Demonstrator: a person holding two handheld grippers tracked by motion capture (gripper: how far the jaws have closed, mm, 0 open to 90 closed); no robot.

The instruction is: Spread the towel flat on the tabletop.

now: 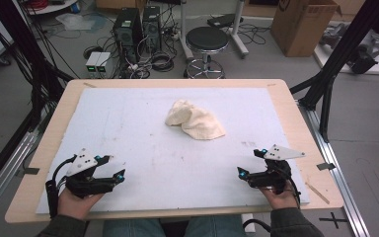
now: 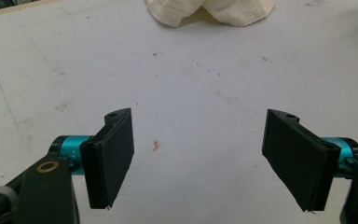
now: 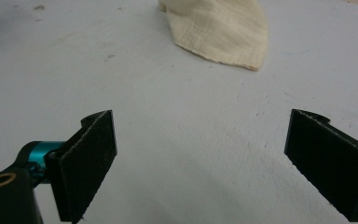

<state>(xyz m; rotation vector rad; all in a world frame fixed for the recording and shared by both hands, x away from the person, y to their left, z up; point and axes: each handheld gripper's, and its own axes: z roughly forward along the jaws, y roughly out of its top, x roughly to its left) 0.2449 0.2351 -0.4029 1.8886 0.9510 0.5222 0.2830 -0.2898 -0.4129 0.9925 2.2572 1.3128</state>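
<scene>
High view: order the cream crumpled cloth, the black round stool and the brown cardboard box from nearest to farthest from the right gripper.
From the right gripper:
1. Cream crumpled cloth, mid-table, up-left.
2. Black round stool, on the floor beyond the table's far edge.
3. Brown cardboard box, far right on the floor.

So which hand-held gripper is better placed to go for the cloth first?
Probably the right hand-held gripper: the cloth lies right of centre, its flat edge nearest that side. The left hand-held gripper sits farther off. Both are open.

Even, soft overhead light; the white tabletop [image 1: 143, 143] is bright without glare. Shadows under the cloth [image 1: 195, 120] are faint. Gripper views look slightly soft and grainy.
</scene>
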